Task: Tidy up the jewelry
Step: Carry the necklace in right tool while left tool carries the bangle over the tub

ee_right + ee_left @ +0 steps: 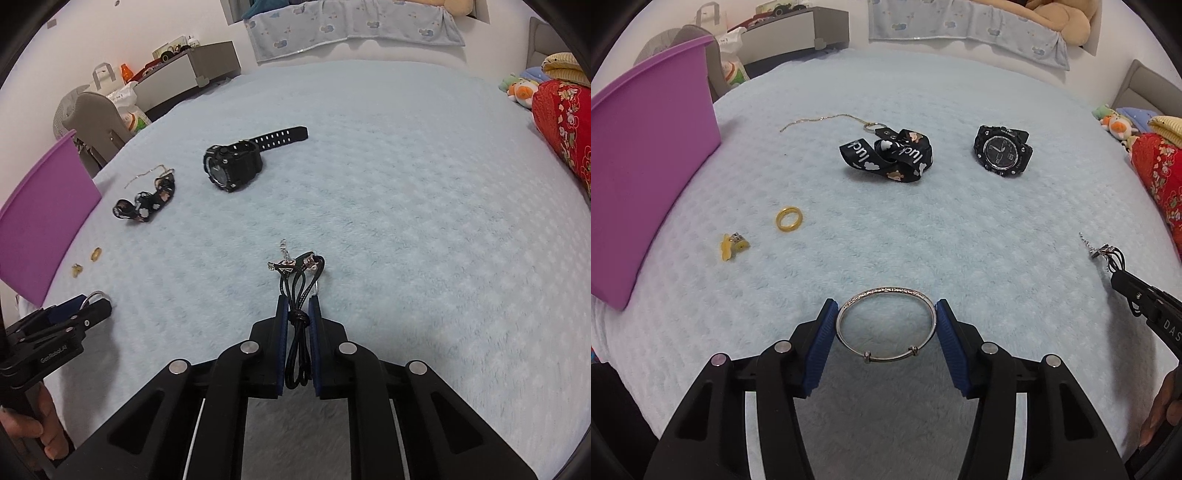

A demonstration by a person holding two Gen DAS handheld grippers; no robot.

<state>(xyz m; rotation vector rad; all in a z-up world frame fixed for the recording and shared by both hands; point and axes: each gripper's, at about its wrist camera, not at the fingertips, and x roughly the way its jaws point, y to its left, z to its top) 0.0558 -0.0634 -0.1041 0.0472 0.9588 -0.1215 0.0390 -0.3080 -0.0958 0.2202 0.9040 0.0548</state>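
Purple bin [646,166] cropped, contents perhaps hidden

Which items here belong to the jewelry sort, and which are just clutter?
Job: silver bangle in left gripper, black cord necklace in right gripper, gold ring, gold chain, watch, purple bin.

Clutter: lanyard, plush toys, red cloth.

Left hand-held gripper [886,308] half-spread — right [298,301] pinched.

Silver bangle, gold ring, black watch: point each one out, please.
silver bangle [886,291], left wrist view, top of hoop.
gold ring [789,218], left wrist view, on its band.
black watch [1001,150], left wrist view, on the dial.
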